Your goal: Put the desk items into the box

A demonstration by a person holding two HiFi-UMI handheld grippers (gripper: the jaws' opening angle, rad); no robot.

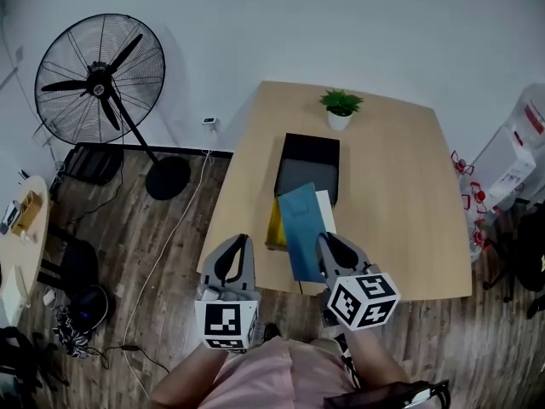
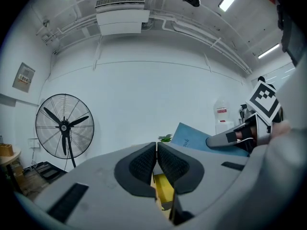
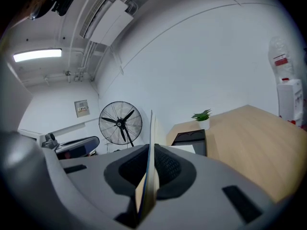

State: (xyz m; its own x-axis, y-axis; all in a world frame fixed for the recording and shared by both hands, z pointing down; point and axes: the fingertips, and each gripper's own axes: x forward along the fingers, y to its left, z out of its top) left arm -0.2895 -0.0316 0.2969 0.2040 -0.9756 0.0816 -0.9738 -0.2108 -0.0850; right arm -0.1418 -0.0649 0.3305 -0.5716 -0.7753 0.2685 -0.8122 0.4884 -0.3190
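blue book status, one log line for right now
right gripper: shut on blue book | left gripper: shut, empty | box: open on desk

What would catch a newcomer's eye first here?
The blue book clamped in the right gripper, raised over the near edge of the table, near the open black box. Next, the big floor fan standing left of the table, and the left gripper, shut and empty.
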